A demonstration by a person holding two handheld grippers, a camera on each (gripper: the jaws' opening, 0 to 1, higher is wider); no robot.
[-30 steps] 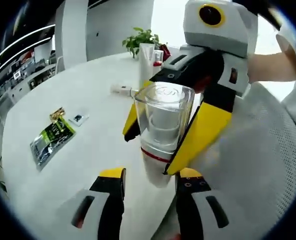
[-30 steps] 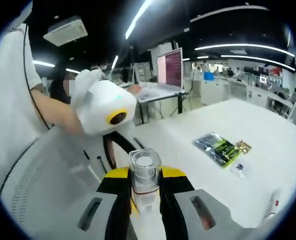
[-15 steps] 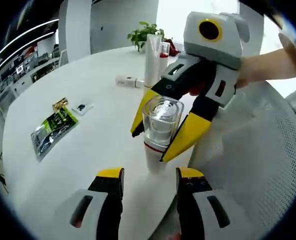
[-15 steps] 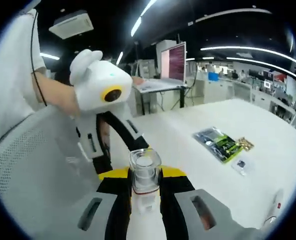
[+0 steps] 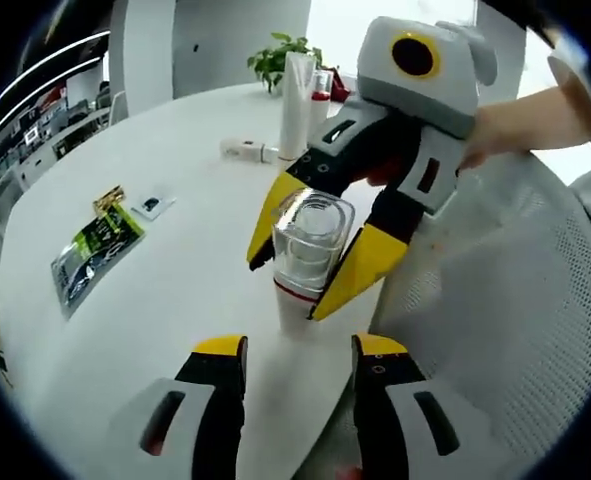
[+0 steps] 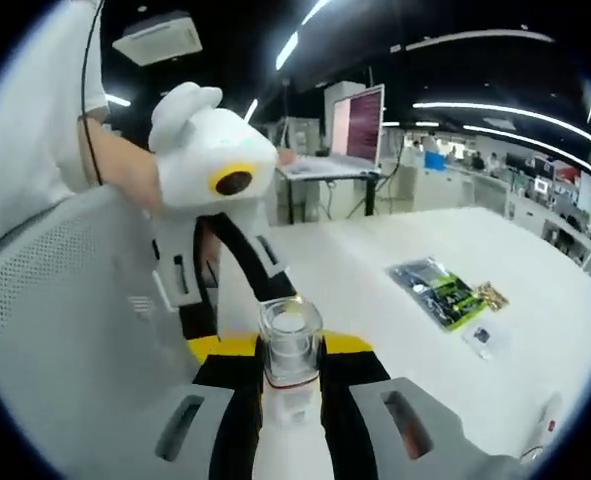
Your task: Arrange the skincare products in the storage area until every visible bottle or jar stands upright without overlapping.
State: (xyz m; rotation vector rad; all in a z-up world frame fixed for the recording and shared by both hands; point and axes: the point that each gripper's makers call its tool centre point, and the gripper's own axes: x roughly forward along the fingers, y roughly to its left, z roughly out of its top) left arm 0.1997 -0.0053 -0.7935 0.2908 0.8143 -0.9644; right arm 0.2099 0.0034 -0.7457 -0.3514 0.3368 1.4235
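Ahead of our left gripper stands the bottle on the table (packet off left), tubes beyond.

1. Left gripper view: camera rides low behind its own jaws and looks forward and slightly down across the round white table. It faces the right gripper at close range, head-on. The far table edge, with a potted plant, lies well beyond.
2. Right gripper view: camera sits directly behind the clear-capped bottle, very near, looking level over the cap toward an office background with a monitor. The left gripper faces it from the left.
3. Shared scene: both views cover the same bottle, the table and the green packet, seen from roughly opposite sides.
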